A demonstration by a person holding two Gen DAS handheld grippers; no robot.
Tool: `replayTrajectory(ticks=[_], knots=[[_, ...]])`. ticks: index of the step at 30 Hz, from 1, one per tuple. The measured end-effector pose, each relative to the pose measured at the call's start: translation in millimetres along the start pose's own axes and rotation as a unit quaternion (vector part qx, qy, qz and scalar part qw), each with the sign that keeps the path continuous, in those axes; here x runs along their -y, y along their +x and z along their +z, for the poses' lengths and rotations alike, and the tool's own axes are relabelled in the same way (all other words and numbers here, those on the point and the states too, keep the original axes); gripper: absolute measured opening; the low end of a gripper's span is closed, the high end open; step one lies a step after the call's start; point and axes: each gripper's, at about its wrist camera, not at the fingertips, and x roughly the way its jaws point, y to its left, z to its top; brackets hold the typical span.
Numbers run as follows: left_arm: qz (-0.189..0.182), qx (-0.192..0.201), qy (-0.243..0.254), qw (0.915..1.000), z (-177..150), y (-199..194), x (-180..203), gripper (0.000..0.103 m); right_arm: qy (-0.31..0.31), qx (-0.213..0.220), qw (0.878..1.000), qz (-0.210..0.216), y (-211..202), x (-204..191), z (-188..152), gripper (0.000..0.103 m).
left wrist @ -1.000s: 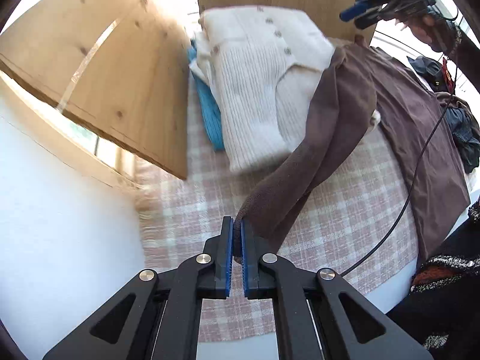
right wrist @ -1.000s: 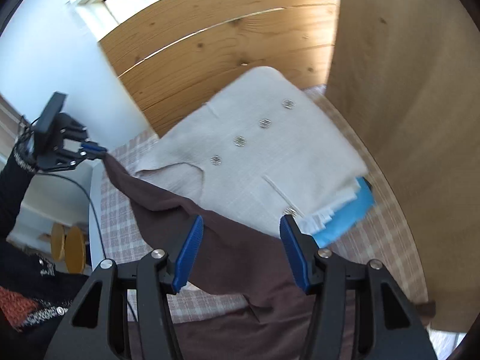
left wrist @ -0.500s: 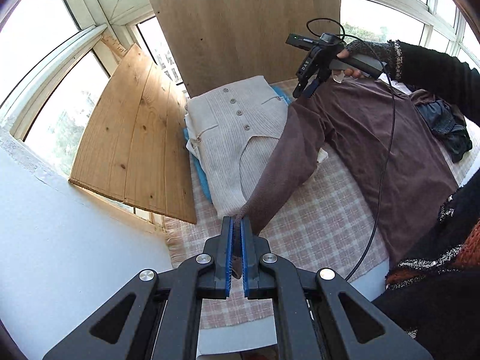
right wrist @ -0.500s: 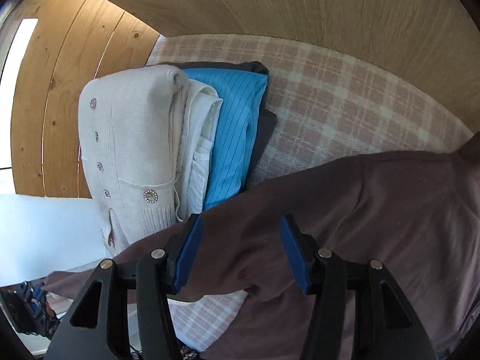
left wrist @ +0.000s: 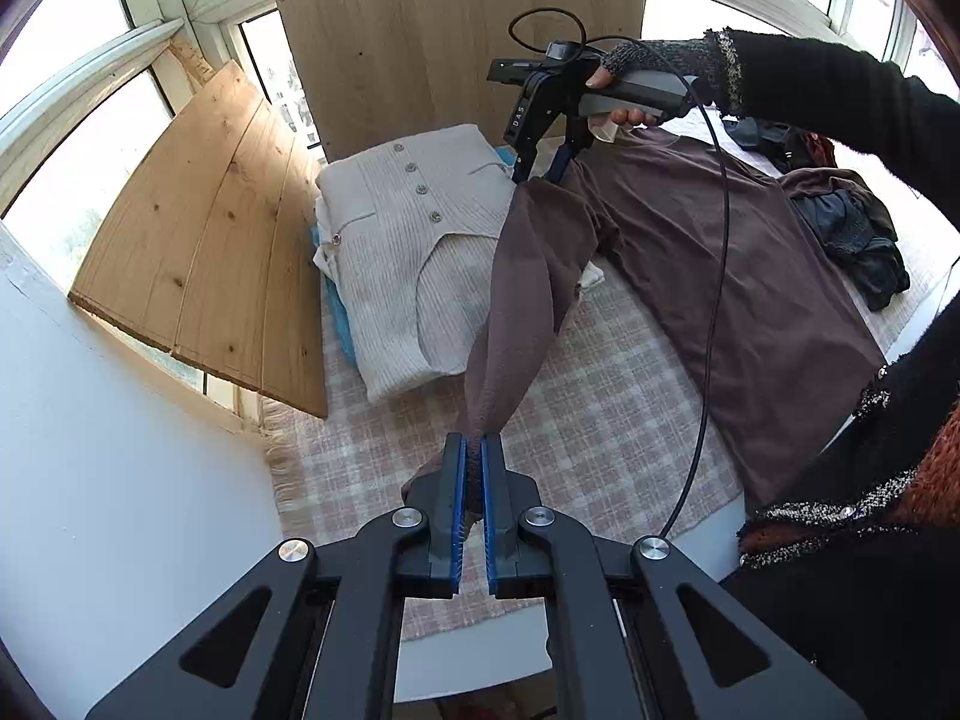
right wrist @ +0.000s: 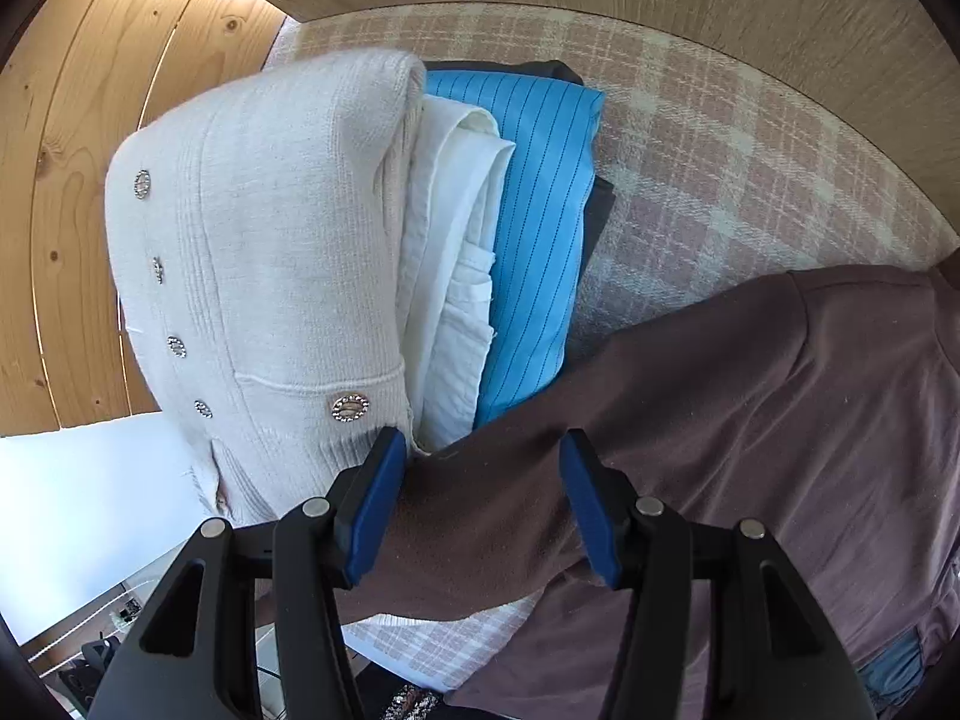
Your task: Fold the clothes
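A brown long-sleeved shirt (left wrist: 720,276) lies spread on a pink checked cloth (left wrist: 600,432). One of its sleeves (left wrist: 522,300) is drawn out taut across a folded stack to my left gripper (left wrist: 474,468), which is shut on the cuff. At the sleeve's shoulder end, my right gripper (left wrist: 540,173) hangs in a gloved hand (left wrist: 654,69). In the right wrist view, the right gripper (right wrist: 480,498) is open, its blue fingers (right wrist: 378,498) straddling the brown fabric (right wrist: 750,420).
A folded stack sits beside the shirt: cream buttoned cardigan (right wrist: 270,276) on top, then a white garment (right wrist: 456,240) and a blue one (right wrist: 540,240). Wooden boards (left wrist: 210,240) lean at left and behind. Dark clothes (left wrist: 858,240) are piled at right. A black cable (left wrist: 714,300) crosses the shirt.
My left gripper kept hold of the cuff while pulling back and up. My right gripper swung from above the stack down to the sleeve's shoulder, still open.
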Motion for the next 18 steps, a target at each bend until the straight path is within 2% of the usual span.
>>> replayTrajectory(ticks=[1, 2, 3, 6, 8, 16, 18], knots=[[-0.006, 0.001, -0.001, 1.0000, -5, 2, 1, 0.004, -0.004, 0.003, 1.000, -0.001, 0, -2, -2, 0.048], [-0.011, 0.002, -0.002, 0.9999, -9, 4, 3, 0.004, -0.007, 0.007, 1.000, -0.001, 0, -3, -5, 0.030], [-0.014, 0.004, -0.001, 0.9999, -10, 3, 6, 0.004, -0.011, 0.010, 1.000, -0.002, 0, -5, -7, 0.022], [-0.023, 0.010, 0.002, 0.9997, -13, 1, 15, 0.004, -0.031, 0.029, 0.999, -0.015, -6, -10, -17, 0.007], [-0.029, 0.014, 0.004, 0.9995, -15, 0, 21, 0.004, -0.033, 0.039, 0.999, -0.011, -12, -10, -26, 0.007], [-0.053, 0.032, 0.012, 0.9981, -23, -5, 46, 0.004, -0.015, 0.088, 0.995, 0.050, -42, 22, -62, 0.006], [-0.055, 0.031, 0.007, 0.9980, -25, -2, 66, 0.004, -0.020, 0.094, 0.994, 0.058, -46, 30, -69, 0.006]])
